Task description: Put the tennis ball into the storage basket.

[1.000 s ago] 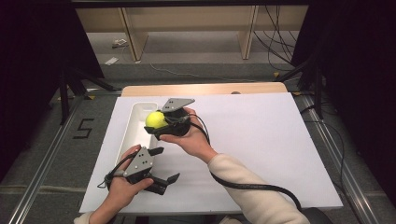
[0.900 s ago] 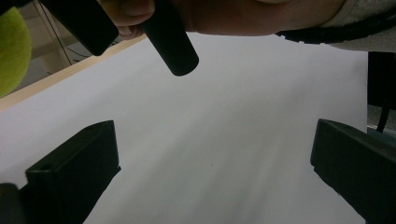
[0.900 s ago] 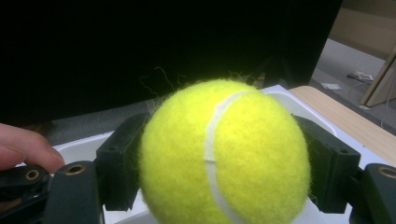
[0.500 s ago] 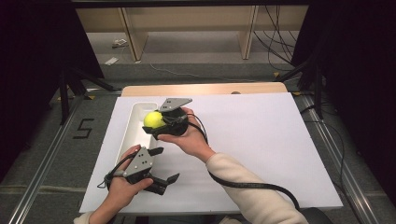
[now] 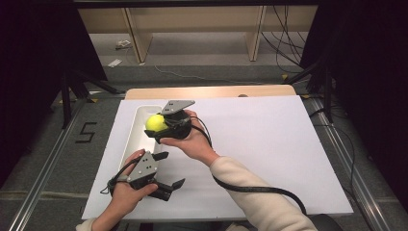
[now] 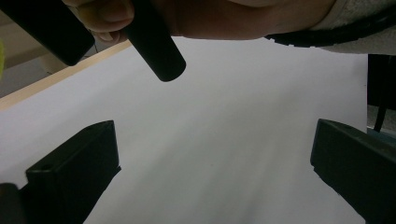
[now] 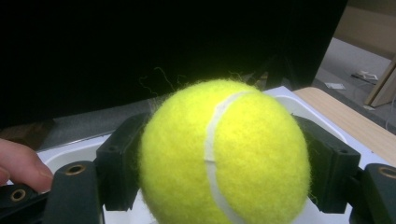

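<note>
One tennis ball (image 5: 155,122) sits clamped between the jaws of my right gripper (image 5: 161,126), held over the one white tray (image 5: 136,126) at the white board's (image 5: 269,154) left side. My left gripper (image 5: 168,171) waits near the front edge, jaws spread wide, gripping nothing.

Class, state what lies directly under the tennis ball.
Under the tennis ball, held by the right gripper, lies the white tray. The tray floor beneath is partly covered, so its contents cannot be told.

Tennis ball (image 5: 155,122) up over the tray (image 5: 133,139) at the surface's (image 5: 269,149) left — left gripper (image 5: 166,173) nearer, below.
</note>
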The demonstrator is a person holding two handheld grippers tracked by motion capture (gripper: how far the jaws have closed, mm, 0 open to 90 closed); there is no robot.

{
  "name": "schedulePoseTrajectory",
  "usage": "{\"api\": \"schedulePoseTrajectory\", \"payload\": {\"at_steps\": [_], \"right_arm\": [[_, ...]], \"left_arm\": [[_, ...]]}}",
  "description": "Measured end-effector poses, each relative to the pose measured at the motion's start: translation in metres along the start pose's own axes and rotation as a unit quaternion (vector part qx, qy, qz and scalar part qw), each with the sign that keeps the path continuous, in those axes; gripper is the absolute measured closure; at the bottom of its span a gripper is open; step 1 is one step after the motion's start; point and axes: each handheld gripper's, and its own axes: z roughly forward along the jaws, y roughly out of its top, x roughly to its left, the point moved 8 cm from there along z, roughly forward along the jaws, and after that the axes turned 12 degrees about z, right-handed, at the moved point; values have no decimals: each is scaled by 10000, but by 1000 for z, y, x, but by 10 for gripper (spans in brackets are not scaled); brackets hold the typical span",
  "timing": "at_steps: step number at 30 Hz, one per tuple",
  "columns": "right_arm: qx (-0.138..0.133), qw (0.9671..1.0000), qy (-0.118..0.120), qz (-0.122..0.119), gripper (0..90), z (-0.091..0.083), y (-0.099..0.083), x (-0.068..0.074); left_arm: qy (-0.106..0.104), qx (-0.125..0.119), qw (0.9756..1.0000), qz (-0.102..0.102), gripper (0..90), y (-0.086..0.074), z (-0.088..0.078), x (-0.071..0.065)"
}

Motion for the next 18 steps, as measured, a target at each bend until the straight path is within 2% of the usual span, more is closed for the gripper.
{"api": "schedulePoseTrajectory", "payload": {"at_steps": [18], "right_arm": [[37, 10000, 34, -5, 265, 7, 3, 1]], "left_arm": [[10, -12, 10000, 0, 6, 0, 0, 0]]}}
